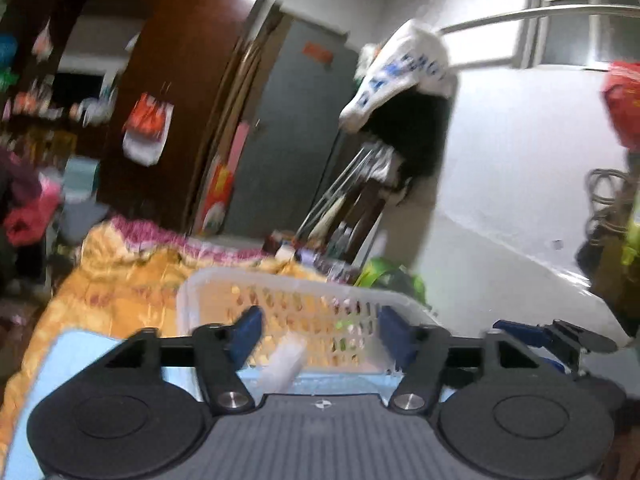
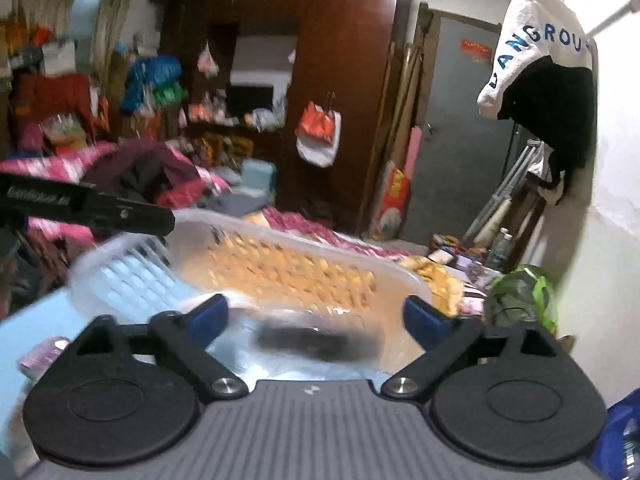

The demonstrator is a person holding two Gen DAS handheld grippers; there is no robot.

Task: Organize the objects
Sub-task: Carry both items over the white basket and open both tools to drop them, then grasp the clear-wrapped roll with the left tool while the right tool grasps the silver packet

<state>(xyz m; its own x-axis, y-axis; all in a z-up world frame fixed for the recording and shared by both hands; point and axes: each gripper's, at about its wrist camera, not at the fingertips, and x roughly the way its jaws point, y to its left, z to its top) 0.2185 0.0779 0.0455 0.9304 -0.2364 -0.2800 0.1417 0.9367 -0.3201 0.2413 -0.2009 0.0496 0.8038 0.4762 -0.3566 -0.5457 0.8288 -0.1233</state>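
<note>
A translucent white plastic basket [image 1: 224, 280] with a perforated wall stands on a light blue mat [image 1: 80, 356] on the bed. My left gripper [image 1: 320, 332] is open in front of it, empty, with a blurred white tube-like object [image 1: 284, 362] low between the fingers. In the right wrist view the same basket [image 2: 280, 236] lies ahead. My right gripper [image 2: 316, 316] is open, with a blurred dark elongated object [image 2: 316, 342] in clear wrapping just below and between the fingers. The left gripper's black finger [image 2: 120, 212] reaches over the basket's left rim.
An orange and pink blanket [image 1: 120, 272] covers the bed behind the basket. A brown wardrobe [image 2: 340, 80], a grey door [image 2: 460, 140] and hanging clothes [image 2: 540, 80] stand behind. A green bag [image 2: 520, 296] lies to the right. A small pink pack [image 2: 44, 354] lies on the mat.
</note>
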